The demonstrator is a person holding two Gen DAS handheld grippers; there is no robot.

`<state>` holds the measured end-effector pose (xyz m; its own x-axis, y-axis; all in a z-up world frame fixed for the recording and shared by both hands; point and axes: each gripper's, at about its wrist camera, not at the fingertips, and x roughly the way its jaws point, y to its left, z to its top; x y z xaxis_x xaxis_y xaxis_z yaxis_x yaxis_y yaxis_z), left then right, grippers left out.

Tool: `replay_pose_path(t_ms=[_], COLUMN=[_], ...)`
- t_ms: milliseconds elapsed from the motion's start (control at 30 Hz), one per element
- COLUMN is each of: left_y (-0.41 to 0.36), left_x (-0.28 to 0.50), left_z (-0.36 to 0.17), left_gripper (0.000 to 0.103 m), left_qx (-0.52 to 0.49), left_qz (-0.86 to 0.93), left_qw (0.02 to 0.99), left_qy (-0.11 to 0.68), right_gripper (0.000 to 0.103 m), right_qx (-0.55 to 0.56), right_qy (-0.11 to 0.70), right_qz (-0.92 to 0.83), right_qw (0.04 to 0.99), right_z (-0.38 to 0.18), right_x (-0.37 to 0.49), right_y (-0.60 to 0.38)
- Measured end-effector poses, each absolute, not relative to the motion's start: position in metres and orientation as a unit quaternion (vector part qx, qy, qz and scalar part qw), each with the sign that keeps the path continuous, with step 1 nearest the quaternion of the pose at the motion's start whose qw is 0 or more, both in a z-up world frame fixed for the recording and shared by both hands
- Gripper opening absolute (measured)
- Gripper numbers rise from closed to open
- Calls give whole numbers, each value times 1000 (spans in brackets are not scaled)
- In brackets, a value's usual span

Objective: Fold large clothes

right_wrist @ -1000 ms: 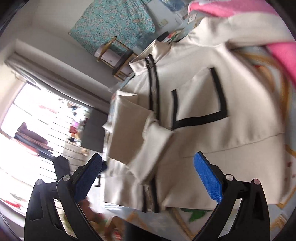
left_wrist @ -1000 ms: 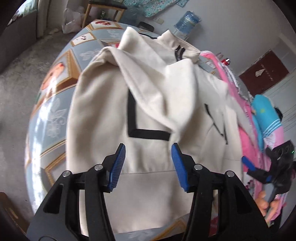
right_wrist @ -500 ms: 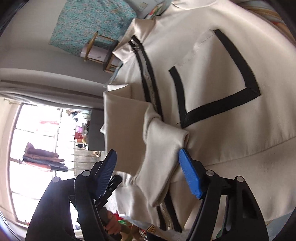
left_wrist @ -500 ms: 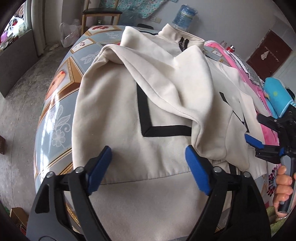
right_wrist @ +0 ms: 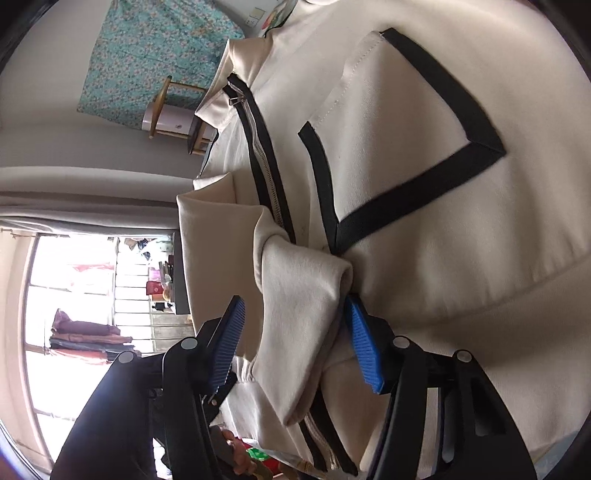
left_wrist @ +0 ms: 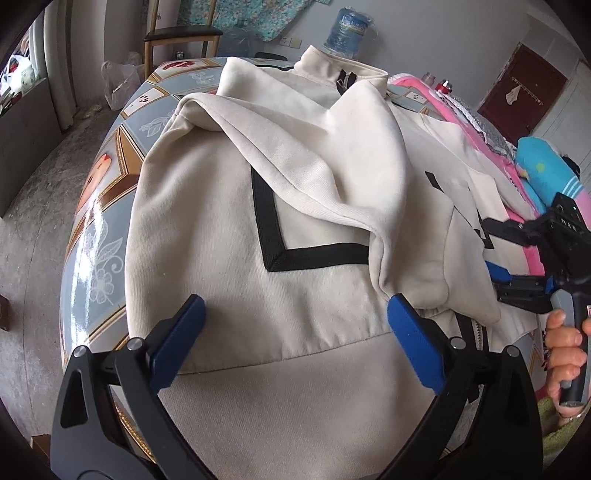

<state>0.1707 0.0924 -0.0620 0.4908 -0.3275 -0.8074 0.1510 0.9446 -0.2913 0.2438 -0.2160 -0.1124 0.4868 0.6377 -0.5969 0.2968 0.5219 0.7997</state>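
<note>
cream jacket sleeve (right_wrist: 295, 332) between the right hand-held gripper (right_wrist: 295, 339) pads

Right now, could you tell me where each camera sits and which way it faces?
Left wrist: on the left gripper, aimed down over the cream zip jacket on the patterned table; the hand holding the other gripper shows.
Right wrist: on the right gripper, its jaws around the folded sleeve.
Shared: jacket and sleeve.

A lived-in home room is shown; a patterned tablecloth (left_wrist: 92, 236) is spread on the table; a wooden chair (left_wrist: 181, 37), water jug (left_wrist: 349, 27) and floral curtain (right_wrist: 155, 55) are seen; laundry (right_wrist: 85, 339) is hung outside the window.
</note>
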Motion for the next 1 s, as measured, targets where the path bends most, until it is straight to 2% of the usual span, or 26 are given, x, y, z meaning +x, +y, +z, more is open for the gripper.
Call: replay_pose_path(t_ms=[67,200,233,300,400,567,733,900,1000], left_y=[91,87,85,83,80,88,99,115,128], left_x=[171,169,169,169,169,174,176,181,195], left_z=[-62,-63,-64,-64,-65,-63,-61,-37,-27], left_gripper=[95,95,95,96,96,96,96,96,96], left_qx=[-83,-57,-54,-47,-42,-76,-119,-106,-88], left_qz=[-143,-146,-144,-138,-127,-124,-119,-67,-16], left_qw=[858,859,859,860,863,857,855,887,896], left_qy=[486,487,488,490,488,495,490,445,434], right_gripper=[54,34,33,22,10,8,8,8,8], right_qx=[471,417,403,369,320,250,238,231,250], right_qy=[499,508,509,509,506,462,425,360,333], right_qz=[120,128,127,125,122,144,197,210,186], right_qw=[717,743,750,768,792,839,851,879,890], right_z=[-114,-98,-95,-90,-80,-33,24,106,124], right_x=[248,240,237,235,236,245,311,362,366], right_y=[-212,-200,-197,-191,-185,-175,-189,-224,-269])
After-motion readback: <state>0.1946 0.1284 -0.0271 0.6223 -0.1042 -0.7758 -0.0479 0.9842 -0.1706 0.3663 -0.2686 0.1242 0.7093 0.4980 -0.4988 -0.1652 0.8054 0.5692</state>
